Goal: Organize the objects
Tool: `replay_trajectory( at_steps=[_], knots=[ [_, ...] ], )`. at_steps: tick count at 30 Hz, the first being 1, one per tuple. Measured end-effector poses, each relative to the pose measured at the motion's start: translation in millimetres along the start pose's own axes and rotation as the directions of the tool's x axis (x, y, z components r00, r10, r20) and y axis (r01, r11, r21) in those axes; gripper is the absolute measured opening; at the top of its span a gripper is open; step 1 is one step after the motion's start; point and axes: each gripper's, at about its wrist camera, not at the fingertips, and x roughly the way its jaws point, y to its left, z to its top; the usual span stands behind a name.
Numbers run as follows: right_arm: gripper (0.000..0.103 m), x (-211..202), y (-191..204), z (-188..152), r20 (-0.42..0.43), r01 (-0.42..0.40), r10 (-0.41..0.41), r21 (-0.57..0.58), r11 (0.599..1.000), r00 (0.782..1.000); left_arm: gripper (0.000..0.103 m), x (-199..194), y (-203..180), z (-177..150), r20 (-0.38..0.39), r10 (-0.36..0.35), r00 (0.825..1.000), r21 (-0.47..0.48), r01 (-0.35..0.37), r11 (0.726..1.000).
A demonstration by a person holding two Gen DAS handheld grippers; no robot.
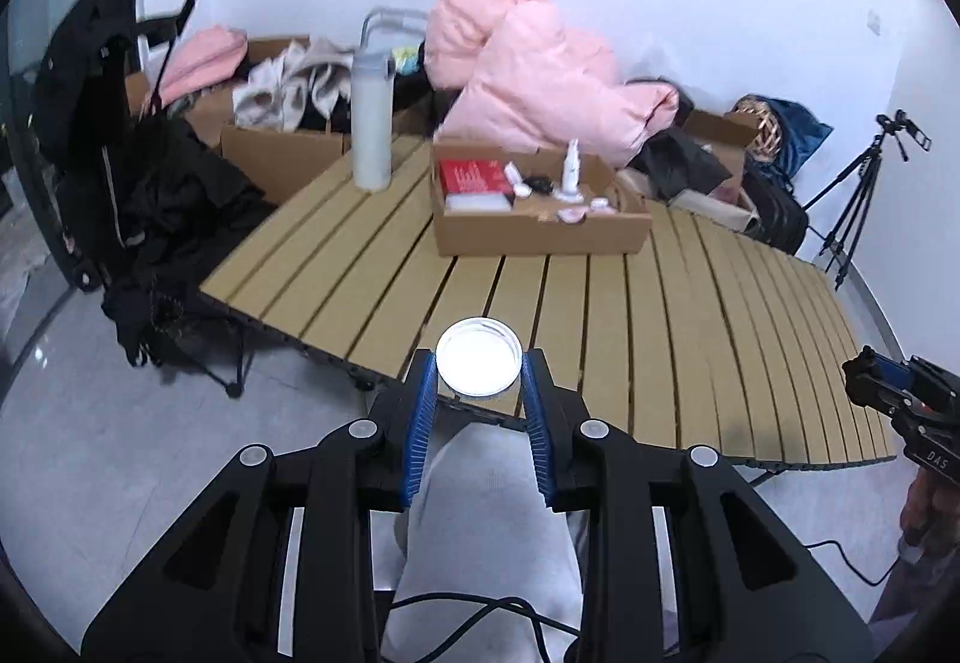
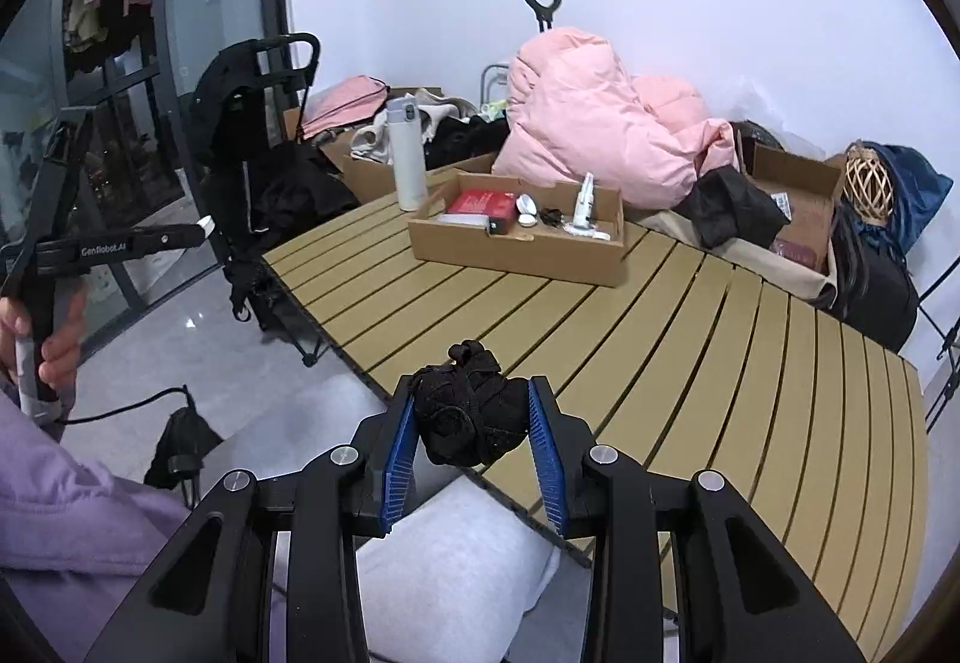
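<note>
Lid [image 1: 479,356] — small, round, white w/ a clear rim — sits clamped between the blue pads of the left gripper [image 1: 479,363], held up off the near edge of the table [image 1: 660,315]. Prob. light, stiff plastic; smooth rim, so it could slip or pop out if the squeeze is off-centre. Pads take it across its full width, which looks like the right hold.

Right gripper [image 2: 471,411] is closed on a black bundle [image 2: 471,408] — looks like a balled strap or cord, soft & light, hard to say which. It squashes under the pads, won't break, but loose ends could snag. Held mid-body, also above the near table edge.

Box [image 1: 540,210] w/ small items sits well apart at the far side, beside a bottle [image 1: 372,123]; judging by the task, both things likely go in it.
</note>
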Motion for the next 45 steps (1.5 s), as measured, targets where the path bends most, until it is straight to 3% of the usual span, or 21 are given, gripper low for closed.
replay_trajectory(
  at_steps=[4, 7, 9, 13, 17, 22, 24, 25, 26, 29, 31, 32, 35, 38, 45],
  knots=[
    [0.038, 33, -25, 25, 0.002, -0.038, 0.038, 0.046, 0.998, 0.999, 0.025, 34, -9, 39, -0.012, -0.046, 0.999, 0.000, 0.046, 0.999],
    [0.038, 74, -46, 76, 0.014, -0.015, 0.015, -0.001, 1.000, 1.000, 0.025, 70, -19, 90, -0.009, -0.118, 0.993, 0.004, 0.118, 0.993],
    [0.038, 104, -59, 110, 0.012, -0.028, 0.028, -0.017, 0.999, 1.000, 0.025, 102, -26, 128, -0.018, -0.160, 0.987, 0.016, 0.160, 0.987],
    [0.038, 194, -86, 173, -0.050, -0.064, 0.063, -0.015, 0.998, 0.997, 0.025, 194, -38, 189, -0.105, -0.162, 0.981, -0.014, 0.162, 0.987],
    [0.038, 311, -116, 211, -0.159, -0.072, 0.082, 0.069, 0.995, 0.984, 0.025, 283, -48, 208, -0.192, -0.131, 0.973, 0.022, 0.138, 0.990],
    [0.039, 420, -148, 213, -0.279, 0.012, 0.030, 0.146, 0.989, 0.960, 0.027, 377, -52, 195, -0.272, -0.060, 0.961, 0.061, 0.079, 0.995],
    [0.044, 452, -155, 205, -0.333, 0.034, 0.021, 0.158, 0.987, 0.943, 0.039, 400, -49, 187, -0.269, -0.025, 0.963, 0.079, 0.048, 0.996],
    [0.055, 463, -156, 200, -0.358, 0.060, -0.004, 0.146, 0.987, 0.934, 0.048, 406, -49, 184, -0.266, -0.006, 0.964, 0.090, 0.030, 0.996],
    [0.063, 471, -158, 195, -0.376, 0.105, -0.051, 0.123, 0.987, 0.925, 0.055, 410, -48, 179, -0.247, 0.016, 0.969, 0.103, 0.010, 0.995],
    [0.072, 473, -151, 190, -0.357, 0.133, -0.104, 0.058, 0.989, 0.928, 0.073, 412, -47, 175, -0.213, 0.011, 0.977, 0.136, 0.018, 0.990],
    [0.082, 475, -149, 186, -0.363, 0.140, -0.117, 0.039, 0.989, 0.924, 0.076, 411, -48, 177, -0.207, 0.008, 0.978, 0.148, 0.024, 0.989],
    [0.082, 476, -149, 184, -0.366, 0.149, -0.127, 0.034, 0.988, 0.922, 0.078, 414, -47, 180, -0.209, 0.016, 0.978, 0.145, 0.014, 0.989],
    [0.082, 469, -145, 174, -0.345, 0.204, -0.199, -0.021, 0.979, 0.917, 0.078, 421, -38, 186, -0.221, 0.010, 0.975, 0.099, 0.012, 0.995],
    [0.082, 452, -145, 163, -0.339, 0.232, -0.219, -0.004, 0.973, 0.915, 0.078, 419, -36, 184, -0.209, -0.018, 0.978, 0.057, 0.031, 0.998],
    [0.082, 380, -172, 116, -0.295, 0.300, -0.266, 0.077, 0.951, 0.918, 0.078, 414, -104, 165, -0.217, -0.092, 0.972, 0.135, 0.123, 0.983]
  ],
)
